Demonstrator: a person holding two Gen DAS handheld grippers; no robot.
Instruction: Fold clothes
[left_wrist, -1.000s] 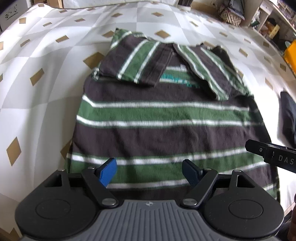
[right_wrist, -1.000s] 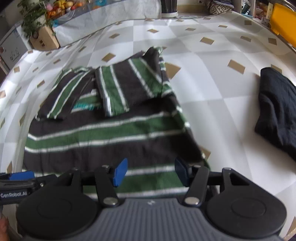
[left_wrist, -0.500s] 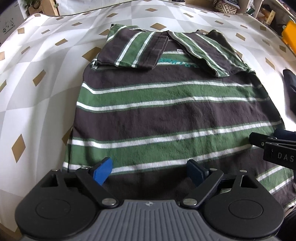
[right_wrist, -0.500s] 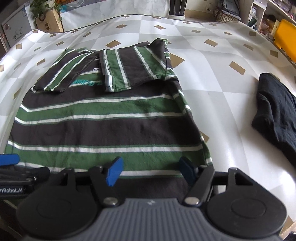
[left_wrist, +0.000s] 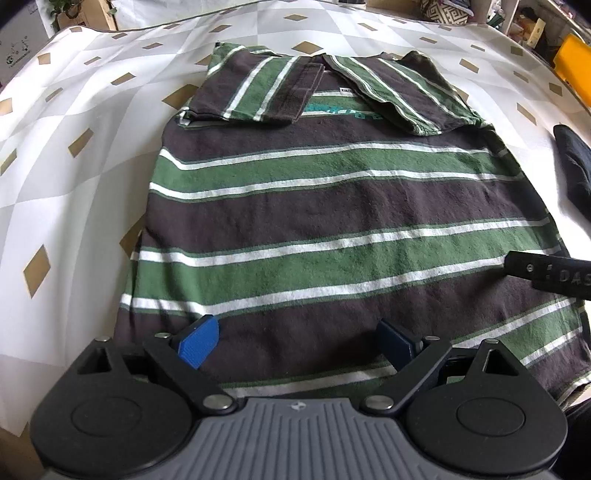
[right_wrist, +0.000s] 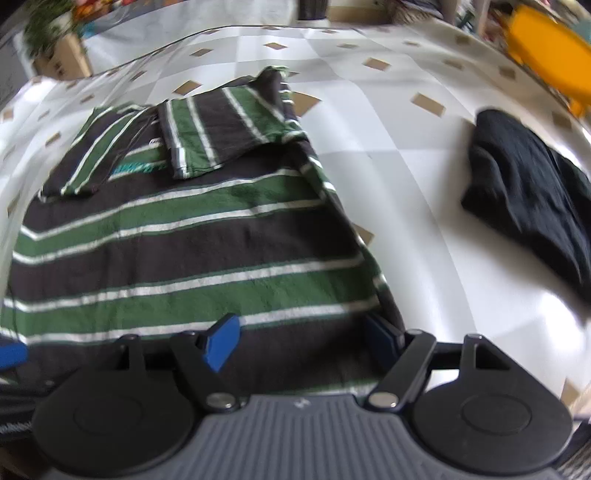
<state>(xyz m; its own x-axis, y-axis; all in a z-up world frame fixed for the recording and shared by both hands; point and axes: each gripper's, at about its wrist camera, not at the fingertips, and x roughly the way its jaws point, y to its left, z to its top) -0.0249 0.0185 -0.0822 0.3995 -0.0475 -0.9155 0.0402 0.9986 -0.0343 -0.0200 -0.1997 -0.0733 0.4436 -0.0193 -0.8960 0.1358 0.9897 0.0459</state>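
Both sleeves already tucked in over the chest of the striped shirt (left_wrist: 332, 206), lying flat on the checkered sheet (left_wrist: 74, 155), and compared with a second ago both tools closer to the near hem, so probably lining up for the bottom-up fold. Left gripper (left_wrist: 295, 345) and right gripper (right_wrist: 301, 341) opening wide over the hem, gripping nothing yet.

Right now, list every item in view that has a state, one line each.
Striped shirt: spread flat, both sleeves folded in, hem not yet folded.
Dark garment: bunched in a heap, apart from the shirt.
Left gripper: jaws opening over the hem, gripping nothing.
Right gripper: jaws opening over the hem, gripping nothing.
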